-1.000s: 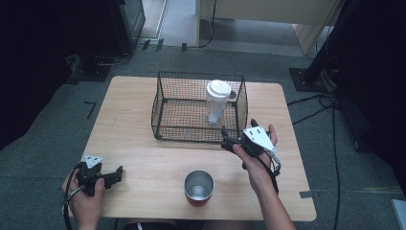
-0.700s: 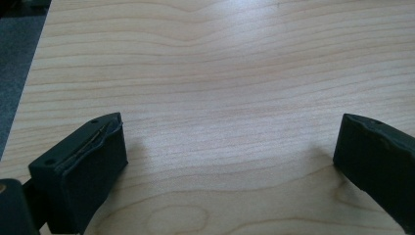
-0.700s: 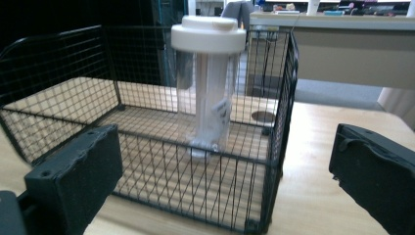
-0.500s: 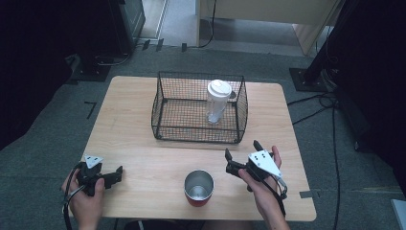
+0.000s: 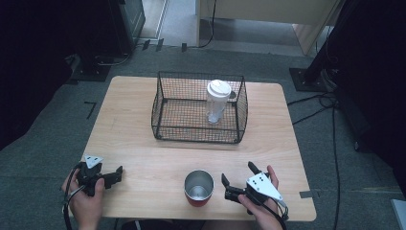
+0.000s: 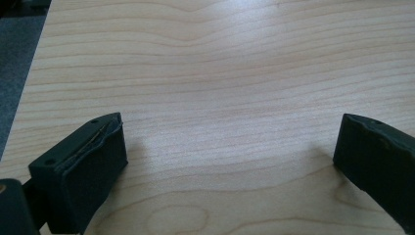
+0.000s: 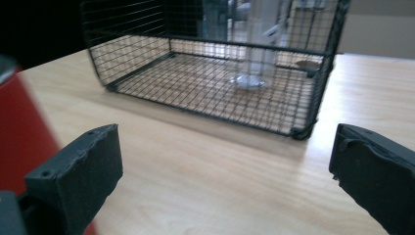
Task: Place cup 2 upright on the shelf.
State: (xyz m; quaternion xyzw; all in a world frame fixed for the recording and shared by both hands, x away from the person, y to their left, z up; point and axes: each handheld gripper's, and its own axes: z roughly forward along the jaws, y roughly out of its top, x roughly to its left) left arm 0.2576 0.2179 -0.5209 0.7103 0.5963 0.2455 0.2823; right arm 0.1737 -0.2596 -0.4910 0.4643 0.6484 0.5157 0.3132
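High view: right tool [image 5: 238,180] near front edge of wooden desk [image 5: 134,105], held in the person's right hand [image 5: 262,211], jaws spread wide and holding nothing, pointing left toward the metal cup [image 5: 198,187]. Cup stands upright just left of the right tool, near but not touching, red outer wall, shiny open inside. Left tool [image 5: 111,176] at front left corner of desk in the left hand [image 5: 85,205], jaws spread, nothing between them, well apart from the cup. Wire basket [image 5: 166,112] sits at mid-back of desk; clear bottle [image 5: 217,102] with white lid stands upright inside it, toward its right side. Right gripper view: both jaws apart with bare desk between, basket [image 7: 137,58] ahead with bottle [image 7: 254,44] inside, red cup wall [image 7: 22,132] at left edge just beside the left jaw. Left gripper view: jaws wide apart over bare wood grain, low to the desk [image 6: 220,73]; contact with the surface cannot be told.
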